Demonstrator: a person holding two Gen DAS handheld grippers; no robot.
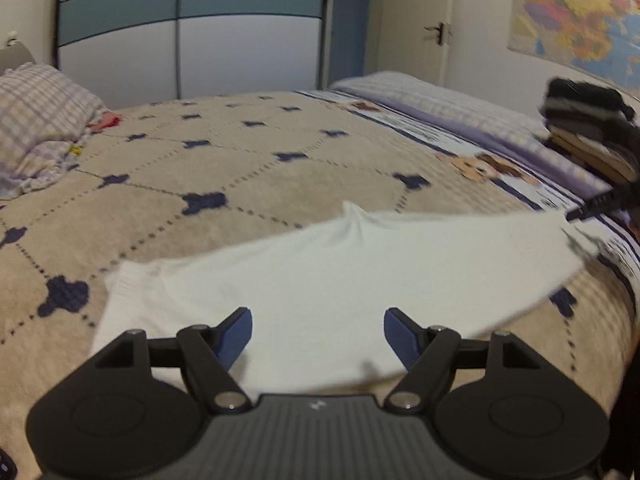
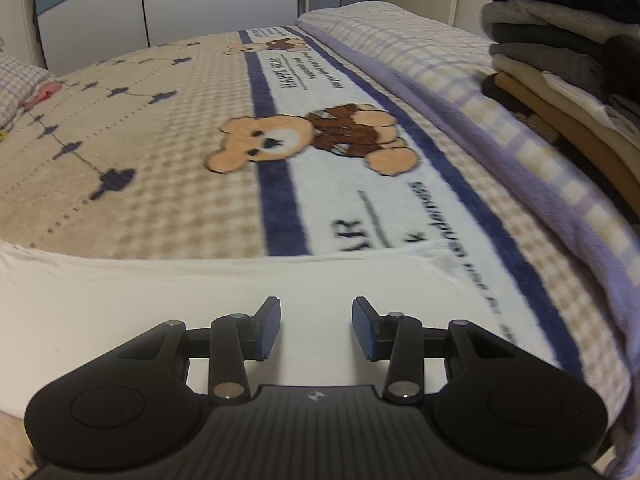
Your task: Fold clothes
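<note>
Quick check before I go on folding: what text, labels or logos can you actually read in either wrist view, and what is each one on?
"HAPPY BEAR": far end of the blanket's white band, just readable.
"AR": larger letters near the white garment; the start is covered.
Small script lines along the band: blurred, unreadable.
Wall map: labels too small to read.
Small emblem on the right gripper body: a mark, no letters.
Folded clothes stack: no readable label.
</note>
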